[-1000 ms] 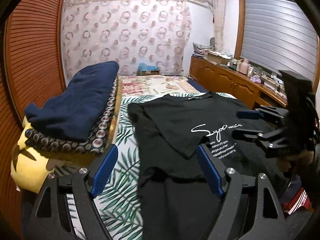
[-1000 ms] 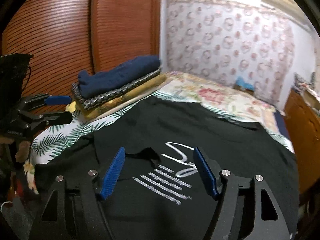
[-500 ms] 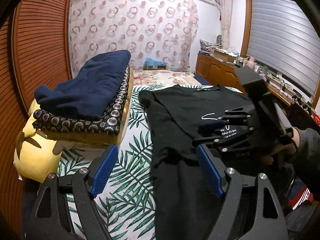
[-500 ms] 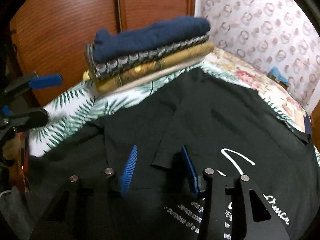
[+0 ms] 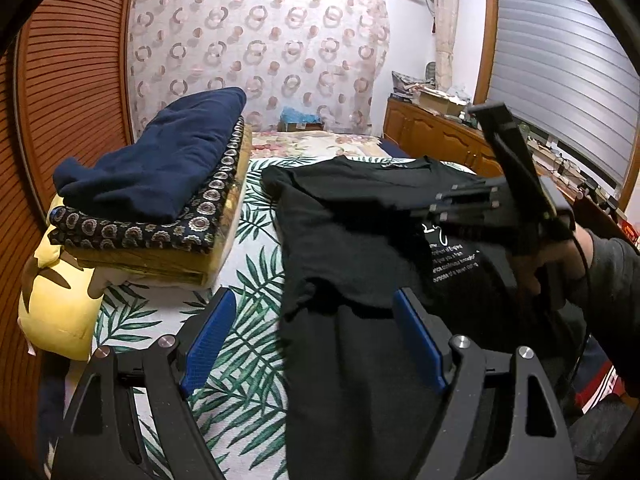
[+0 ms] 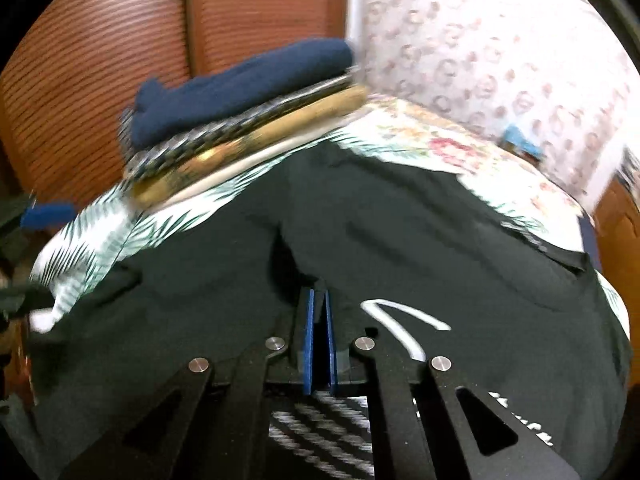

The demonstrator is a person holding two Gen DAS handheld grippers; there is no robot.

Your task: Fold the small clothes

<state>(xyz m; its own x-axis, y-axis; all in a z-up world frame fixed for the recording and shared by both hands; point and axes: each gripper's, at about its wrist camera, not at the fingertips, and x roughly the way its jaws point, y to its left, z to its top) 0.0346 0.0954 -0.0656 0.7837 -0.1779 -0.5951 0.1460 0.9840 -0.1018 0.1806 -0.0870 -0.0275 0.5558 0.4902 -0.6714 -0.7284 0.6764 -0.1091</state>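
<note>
Black T-shirt point(image 5: 360, 220) lies spread across the bed point(image 5: 248, 320), on the palm-leaf sheet, with its white lettering toward the right side and one sleeve already turned in over the body. The right gripper point(image 6: 318, 300) is down on the cloth near the middle of the shirt, jaws pressed nearly together with only a thin dark sliver between the blue pads point(image 6: 308, 336), and they look to be pinching a fold of the T-shirt right at the sleeve edge (the frame is smeared, so the exact bite is hard to read). The left gripper point(image 5: 316, 340) hovers low over the near hem, jaws spread wide and holding nothing, one pad over the leafy sheet and the other over the black cloth. From the left wrist view the right gripper point(image 5: 436, 208) reaches in from the right, held in a hand point(image 5: 560, 256). To the left sits a stack point(image 5: 152, 200) of folded things, navy on top, beside the T-shirt but apart from it.
</note>
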